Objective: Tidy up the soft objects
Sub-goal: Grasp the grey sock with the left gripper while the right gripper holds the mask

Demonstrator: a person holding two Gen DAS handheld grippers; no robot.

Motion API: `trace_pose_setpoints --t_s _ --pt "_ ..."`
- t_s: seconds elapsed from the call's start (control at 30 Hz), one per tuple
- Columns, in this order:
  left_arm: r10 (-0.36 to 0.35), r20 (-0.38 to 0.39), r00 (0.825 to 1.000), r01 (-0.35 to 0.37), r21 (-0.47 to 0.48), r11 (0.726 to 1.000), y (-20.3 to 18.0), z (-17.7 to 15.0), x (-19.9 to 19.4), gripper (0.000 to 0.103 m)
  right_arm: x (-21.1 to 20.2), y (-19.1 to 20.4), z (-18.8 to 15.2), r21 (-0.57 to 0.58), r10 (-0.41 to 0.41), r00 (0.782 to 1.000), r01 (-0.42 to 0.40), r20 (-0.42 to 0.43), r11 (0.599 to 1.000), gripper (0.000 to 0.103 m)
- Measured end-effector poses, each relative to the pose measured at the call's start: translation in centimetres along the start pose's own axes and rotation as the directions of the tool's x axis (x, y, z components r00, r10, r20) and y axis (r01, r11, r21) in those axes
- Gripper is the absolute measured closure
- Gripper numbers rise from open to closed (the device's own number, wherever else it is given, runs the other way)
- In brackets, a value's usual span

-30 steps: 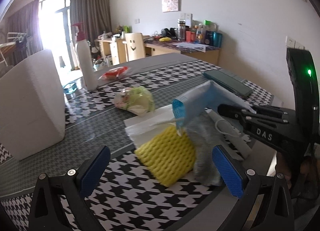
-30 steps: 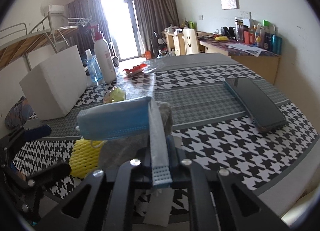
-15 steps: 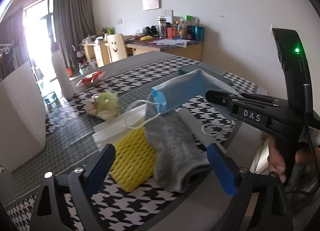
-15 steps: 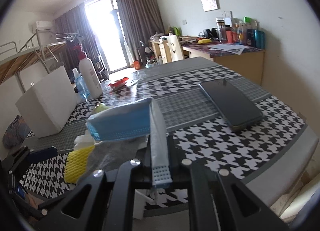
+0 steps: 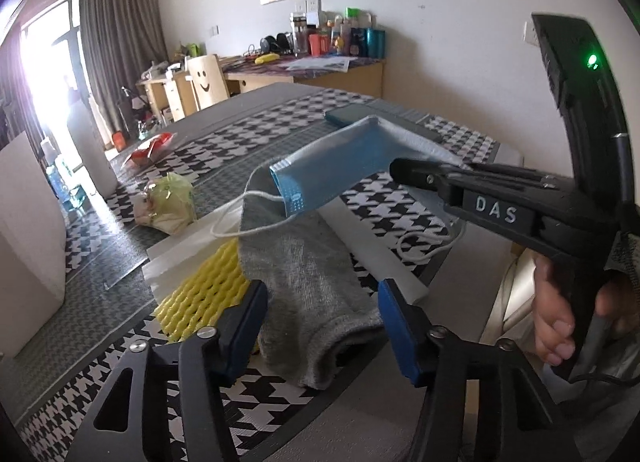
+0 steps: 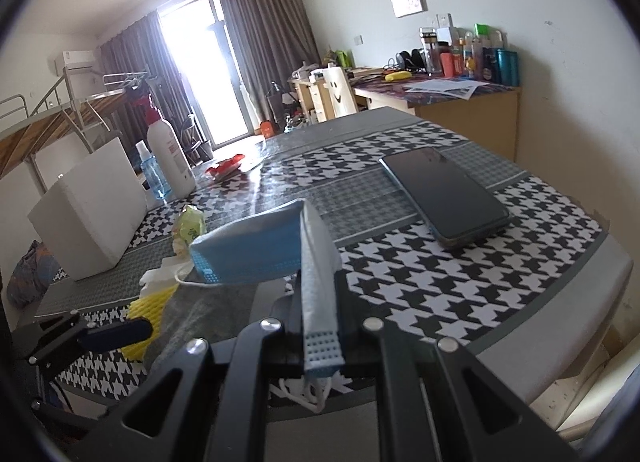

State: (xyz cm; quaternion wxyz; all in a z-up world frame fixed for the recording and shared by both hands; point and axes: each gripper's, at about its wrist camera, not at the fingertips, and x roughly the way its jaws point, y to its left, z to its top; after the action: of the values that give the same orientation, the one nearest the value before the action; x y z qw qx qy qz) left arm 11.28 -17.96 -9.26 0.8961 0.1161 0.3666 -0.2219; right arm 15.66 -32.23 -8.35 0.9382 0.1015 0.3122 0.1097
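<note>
My right gripper (image 6: 318, 322) is shut on a blue face mask (image 6: 256, 246) and holds it folded in the air above the table; it shows in the left wrist view (image 5: 336, 169) with ear loops dangling. My left gripper (image 5: 322, 322) is open, its blue pads on either side of the near end of a grey sock (image 5: 304, 282) that lies on the table edge. A yellow foam net (image 5: 204, 298) lies beside the sock on a white sheet (image 5: 180, 254). The net also shows in the right wrist view (image 6: 148, 310).
A phone (image 6: 444, 193) lies on the houndstooth tablecloth (image 6: 420, 290) at the right. A white box (image 6: 88, 209), a white pump bottle (image 6: 168, 161), a small blue bottle (image 6: 154, 179), a crumpled green-white bag (image 5: 166, 205) and a red wrapper (image 5: 148, 149) stand further back.
My left gripper has moved in around the sock's near end and its jaws have narrowed. My right gripper has lifted the mask slightly higher and back.
</note>
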Motion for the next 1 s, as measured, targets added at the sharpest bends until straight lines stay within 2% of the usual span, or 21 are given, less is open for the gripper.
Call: trace_pose_setpoints --t_s 0.13,0.27,0.37,0.43,0.5,0.73,1.0 --pt "0.027 -0.036 0.999 -0.026 0.021 0.999 -0.2 -0.3 0.9 0.066 0.1 0.0 -0.2 -0.006 0.0 1.0 0.0 -0.007 1.0 0.089" --pt "0.054 -0.035 0.998 -0.052 0.048 0.997 -0.3 -0.4 1.0 0.071 0.0 -0.1 -0.3 -0.005 0.001 1.0 -0.001 -0.007 1.0 0.089" --pt "0.078 -0.037 0.996 -0.075 0.056 0.996 -0.2 -0.5 1.0 0.085 0.0 -0.2 -0.2 -0.005 0.004 1.0 -0.004 -0.005 1.0 0.089" --pt "0.063 -0.04 0.997 -0.061 0.04 0.997 0.1 -0.4 0.8 0.09 0.0 -0.1 -0.1 -0.004 0.004 1.0 -0.004 -0.002 1.0 0.089" --pt "0.03 -0.028 0.999 -0.029 0.02 0.999 0.7 -0.3 0.3 0.091 -0.1 -0.1 0.0 -0.005 0.007 1.0 -0.007 0.002 1.0 0.089" --pt "-0.016 0.041 0.999 0.017 -0.012 1.0 2.3 0.2 -3.1 0.092 -0.7 0.5 0.4 0.0 0.01 1.0 -0.01 0.025 1.0 0.089" --pt "-0.026 0.152 0.988 0.036 -0.063 0.997 4.4 0.4 -7.0 0.092 -0.8 1.7 1.4 0.015 0.008 0.999 -0.008 0.048 1.0 0.089"
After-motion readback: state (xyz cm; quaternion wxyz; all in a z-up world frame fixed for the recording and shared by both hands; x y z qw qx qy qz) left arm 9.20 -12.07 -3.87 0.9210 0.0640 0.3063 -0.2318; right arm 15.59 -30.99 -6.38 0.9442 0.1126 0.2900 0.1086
